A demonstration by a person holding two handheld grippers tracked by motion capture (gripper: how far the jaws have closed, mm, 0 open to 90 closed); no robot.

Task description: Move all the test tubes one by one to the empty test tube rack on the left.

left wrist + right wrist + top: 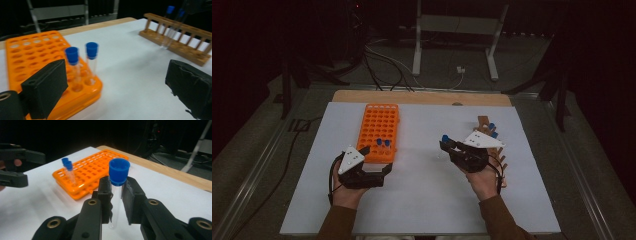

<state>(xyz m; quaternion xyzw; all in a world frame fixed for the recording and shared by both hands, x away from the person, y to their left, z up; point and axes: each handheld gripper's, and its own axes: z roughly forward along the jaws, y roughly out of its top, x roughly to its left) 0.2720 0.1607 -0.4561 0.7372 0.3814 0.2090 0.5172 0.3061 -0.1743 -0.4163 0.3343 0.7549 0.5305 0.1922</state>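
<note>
Your right tongs point(117, 202) are pinching a clear tube point(115, 205) with a blue cap point(119, 171), pads pressed on the glass just under the cap, tube upright and hanging above the white counter point(422, 200). From above, that tube point(443, 145) sits between the orange rack point(380, 131) and the wooden rack point(492, 145), nearer the wooden one. Your left tongs point(115, 85) are spread wide with nothing between them, right at the near end of the orange rack point(35, 62). Two blue-capped tubes point(82, 62) stand side by side in that rack's near corner. Over in the wooden rack point(180, 40), more blue-capped tubes are standing, though they're blurred in the left gripper view.
</note>
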